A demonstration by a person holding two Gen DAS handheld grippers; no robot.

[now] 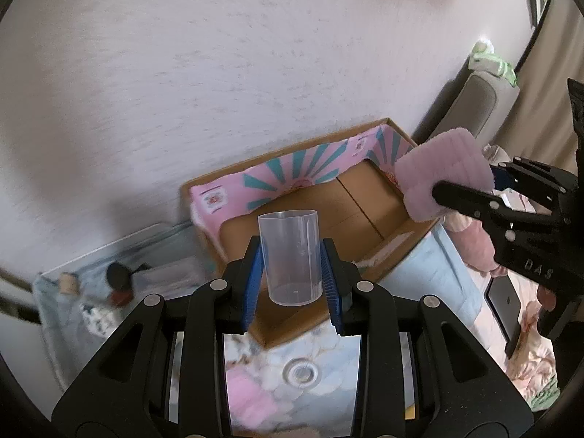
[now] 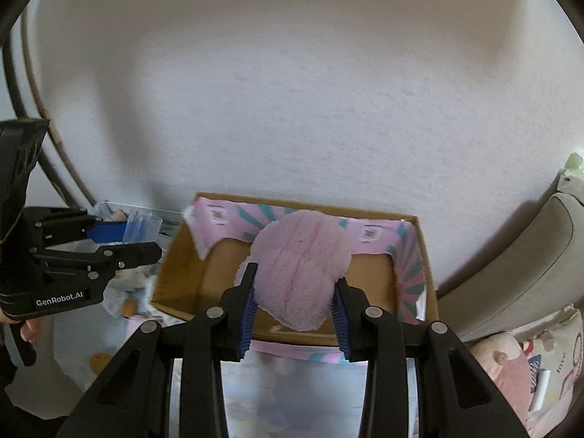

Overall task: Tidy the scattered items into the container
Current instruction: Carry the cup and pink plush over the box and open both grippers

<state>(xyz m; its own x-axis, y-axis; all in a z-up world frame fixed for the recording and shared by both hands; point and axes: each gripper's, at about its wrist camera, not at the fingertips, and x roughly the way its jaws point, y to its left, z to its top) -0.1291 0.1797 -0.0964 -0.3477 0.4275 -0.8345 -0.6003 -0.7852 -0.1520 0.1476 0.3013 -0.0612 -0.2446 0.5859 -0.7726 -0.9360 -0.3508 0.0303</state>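
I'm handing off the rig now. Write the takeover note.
Left gripper: shut on the clear plastic cup, upright, above the near edge of the cardboard box.
Right gripper: shut on the pink fluffy item, over the box.
Done: both items picked up.
Left: release both into the box, whose visible floor looks bare. Small things remain on the bedding to its left.

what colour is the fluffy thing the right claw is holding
Pale pink. The fluffy item shows best in the right wrist view, gripped in the right claw.

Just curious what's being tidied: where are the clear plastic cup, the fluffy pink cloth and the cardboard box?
clear plastic cup (image 1: 290,255), left wrist view, side wall.
fluffy pink cloth (image 2: 301,266), right wrist view, middle.
cardboard box (image 2: 432,284), right wrist view, right rim.
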